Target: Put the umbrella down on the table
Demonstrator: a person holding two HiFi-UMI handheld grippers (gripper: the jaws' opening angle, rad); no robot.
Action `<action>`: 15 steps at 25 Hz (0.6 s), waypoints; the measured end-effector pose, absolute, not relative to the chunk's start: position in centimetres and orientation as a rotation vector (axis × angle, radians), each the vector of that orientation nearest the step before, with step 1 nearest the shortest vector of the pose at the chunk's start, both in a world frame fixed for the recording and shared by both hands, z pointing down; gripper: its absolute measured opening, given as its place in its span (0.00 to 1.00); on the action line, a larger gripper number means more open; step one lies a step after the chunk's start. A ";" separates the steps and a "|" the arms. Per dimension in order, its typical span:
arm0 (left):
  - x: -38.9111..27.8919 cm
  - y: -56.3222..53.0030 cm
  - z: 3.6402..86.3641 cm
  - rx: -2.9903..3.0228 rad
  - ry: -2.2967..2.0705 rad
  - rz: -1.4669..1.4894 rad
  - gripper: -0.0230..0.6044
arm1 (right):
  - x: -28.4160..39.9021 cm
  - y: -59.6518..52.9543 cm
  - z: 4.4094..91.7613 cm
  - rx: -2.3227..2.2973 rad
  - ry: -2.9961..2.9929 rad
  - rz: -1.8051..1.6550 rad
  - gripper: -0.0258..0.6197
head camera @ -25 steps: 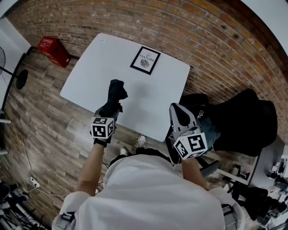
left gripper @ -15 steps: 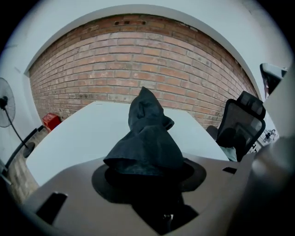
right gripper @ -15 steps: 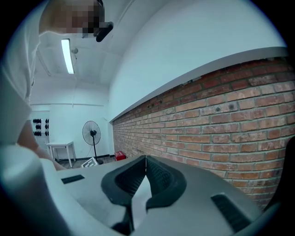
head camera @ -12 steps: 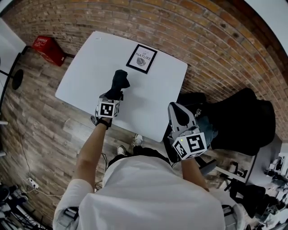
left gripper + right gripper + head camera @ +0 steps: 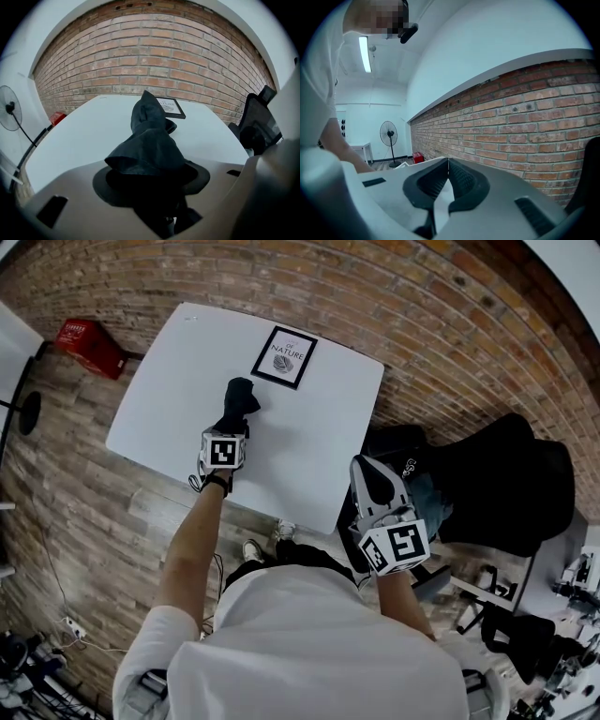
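Note:
A black folded umbrella (image 5: pixel 240 401) sticks out of my left gripper (image 5: pixel 231 426) over the white table (image 5: pixel 159 404). In the left gripper view the umbrella (image 5: pixel 151 140) fills the gap between the jaws of my left gripper (image 5: pixel 151 174), which are shut on its lower end. Its tip points toward the far side of the table (image 5: pixel 79 133), and I cannot tell whether it touches the top. My right gripper (image 5: pixel 373 476) hangs off the table's right edge, away from the umbrella. Its fingertips meet in the right gripper view, with nothing held in my right gripper (image 5: pixel 448 160).
A framed print (image 5: pixel 284 357) lies on the far part of the table, just beyond the umbrella's tip, also seen as the framed print (image 5: pixel 171 107). A red box (image 5: pixel 89 345) sits on the floor at left. A black chair with dark clothing (image 5: pixel 497 493) stands at right. A brick wall (image 5: pixel 154 61) is behind.
My left gripper has carried the umbrella forward over the table and lower, closer to the framed print. The right gripper has stayed where it was.

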State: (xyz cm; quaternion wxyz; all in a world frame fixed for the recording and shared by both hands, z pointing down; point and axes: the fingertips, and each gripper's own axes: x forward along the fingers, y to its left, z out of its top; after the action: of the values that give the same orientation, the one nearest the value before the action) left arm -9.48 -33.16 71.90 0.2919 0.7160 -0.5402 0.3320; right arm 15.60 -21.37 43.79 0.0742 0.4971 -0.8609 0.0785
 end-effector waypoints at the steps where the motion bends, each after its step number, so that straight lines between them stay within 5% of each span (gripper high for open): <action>1: -9.4 -33.4 72.2 1.903 -1.444 0.892 0.42 | 15.8 -21.4 43.9 1.494 -2.583 0.236 0.07; 15: -9.3 -33.5 75.2 1.846 -1.400 0.950 0.46 | 17.3 -22.7 45.5 1.523 -2.589 0.307 0.07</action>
State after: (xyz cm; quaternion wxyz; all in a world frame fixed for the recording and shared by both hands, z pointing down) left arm -9.27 -33.51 75.23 0.3137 0.7000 -0.5308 0.3603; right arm 17.28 -22.67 45.50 0.0610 0.5035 -0.8559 0.1014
